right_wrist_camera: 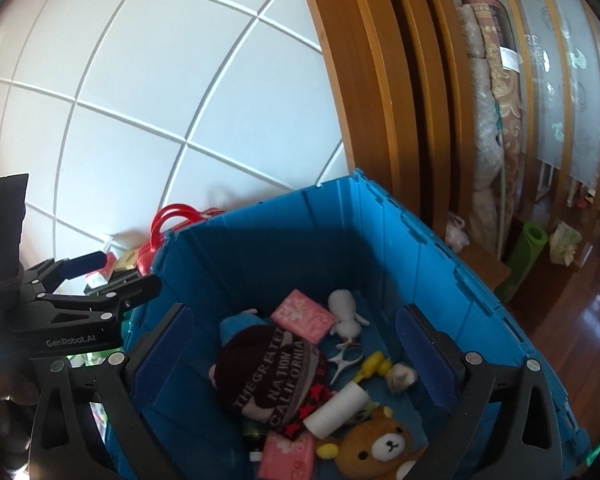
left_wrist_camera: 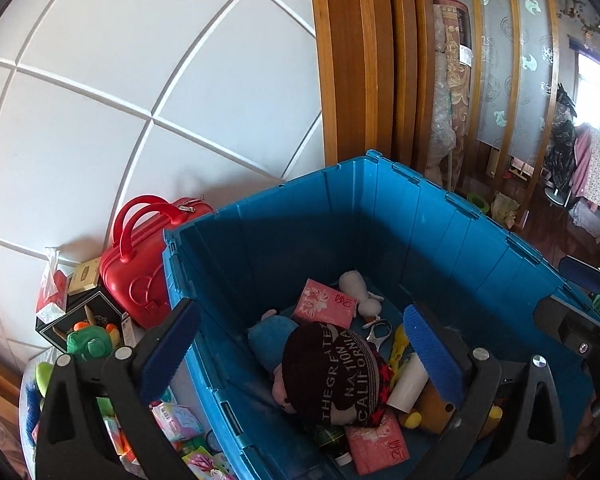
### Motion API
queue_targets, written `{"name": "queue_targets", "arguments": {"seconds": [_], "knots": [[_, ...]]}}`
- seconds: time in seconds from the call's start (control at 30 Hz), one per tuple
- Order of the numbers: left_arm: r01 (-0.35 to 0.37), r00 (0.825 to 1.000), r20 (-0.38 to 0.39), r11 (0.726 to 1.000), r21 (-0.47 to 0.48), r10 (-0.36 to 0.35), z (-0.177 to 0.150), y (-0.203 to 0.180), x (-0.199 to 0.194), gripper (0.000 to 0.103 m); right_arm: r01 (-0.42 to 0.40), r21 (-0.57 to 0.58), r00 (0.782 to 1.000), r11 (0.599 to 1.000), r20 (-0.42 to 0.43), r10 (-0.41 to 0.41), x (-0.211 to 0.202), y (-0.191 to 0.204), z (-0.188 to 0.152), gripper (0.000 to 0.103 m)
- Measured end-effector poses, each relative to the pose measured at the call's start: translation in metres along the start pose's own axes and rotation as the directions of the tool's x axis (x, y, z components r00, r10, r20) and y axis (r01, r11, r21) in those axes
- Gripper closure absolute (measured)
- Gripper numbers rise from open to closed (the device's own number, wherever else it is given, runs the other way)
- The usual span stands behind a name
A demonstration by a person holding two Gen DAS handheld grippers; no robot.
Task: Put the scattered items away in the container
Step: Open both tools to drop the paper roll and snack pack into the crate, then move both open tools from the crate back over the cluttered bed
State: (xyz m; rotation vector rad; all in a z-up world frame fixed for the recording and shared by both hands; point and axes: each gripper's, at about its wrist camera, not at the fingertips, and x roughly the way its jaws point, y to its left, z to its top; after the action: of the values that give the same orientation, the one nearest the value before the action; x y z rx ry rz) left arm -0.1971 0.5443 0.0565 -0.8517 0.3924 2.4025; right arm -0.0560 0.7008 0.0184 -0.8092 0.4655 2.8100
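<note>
The blue plastic bin point(left_wrist_camera: 380, 216) stands against the white wall and fills both views point(right_wrist_camera: 300, 240). Inside lie a dark lettered beanie point(left_wrist_camera: 336, 372), two pink tissue packs point(left_wrist_camera: 326, 302), a white plush point(left_wrist_camera: 358, 288), scissors point(left_wrist_camera: 378, 330), a white roll point(left_wrist_camera: 408, 388) and a brown bear plush point(right_wrist_camera: 384, 446). My left gripper point(left_wrist_camera: 300, 348) hangs open over the bin's left rim, nothing between its blue pads. My right gripper point(right_wrist_camera: 296, 356) is open above the beanie point(right_wrist_camera: 272, 380), also empty. The right wrist view shows the left gripper point(right_wrist_camera: 120, 274) at the bin's left edge.
Left of the bin sit a red hard case point(left_wrist_camera: 140, 264), a black box holding a green plush point(left_wrist_camera: 88, 342) and loose tissue packs point(left_wrist_camera: 176, 420). A wooden door frame point(left_wrist_camera: 356, 60), rolled rugs point(right_wrist_camera: 488, 100) and a green mat point(right_wrist_camera: 528, 256) stand to the right.
</note>
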Motion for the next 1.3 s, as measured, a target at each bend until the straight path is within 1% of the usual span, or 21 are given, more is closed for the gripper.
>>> {"name": "queue_targets", "arguments": {"seconds": [0.27,0.4,0.6,0.67,0.87,1.1,1.3], "knots": [[-0.022,1.0,0.017,1.0,-0.019,0.022,-0.013,0.018,-0.017,0.0,-0.023,-0.03,1.0,0.999,-0.002,0.023,-0.004,0.018,-0.002,0.0],[-0.027,0.999,0.016,0.999,-0.038,0.028,-0.024,0.031,-0.025,0.0,-0.046,-0.049,0.999,0.998,-0.022,0.045,-0.004,0.034,-0.007,0.0],[-0.033,0.999,0.008,0.998,-0.061,0.034,-0.038,0.052,-0.037,0.0,-0.068,-0.073,0.998,0.995,-0.022,0.066,-0.011,0.059,-0.011,0.0],[-0.024,1.0,0.0,0.997,-0.075,0.024,-0.044,0.06,-0.04,0.0,-0.077,-0.088,0.997,0.993,-0.018,0.075,-0.013,0.07,-0.012,0.0],[-0.024,1.0,0.002,0.994,-0.107,0.025,-0.066,0.09,-0.056,0.0,-0.102,-0.118,0.995,0.988,-0.022,0.1,-0.017,0.105,-0.021,0.0],[-0.055,0.998,-0.003,0.987,-0.149,0.055,-0.097,0.134,-0.076,0.0,-0.121,-0.151,0.993,0.981,-0.036,0.117,-0.017,0.152,-0.035,0.0],[-0.085,0.996,-0.022,0.98,-0.181,0.082,-0.127,0.176,-0.092,0.0,-0.152,-0.187,0.988,0.971,-0.063,0.143,-0.012,0.201,-0.049,0.0]]}}
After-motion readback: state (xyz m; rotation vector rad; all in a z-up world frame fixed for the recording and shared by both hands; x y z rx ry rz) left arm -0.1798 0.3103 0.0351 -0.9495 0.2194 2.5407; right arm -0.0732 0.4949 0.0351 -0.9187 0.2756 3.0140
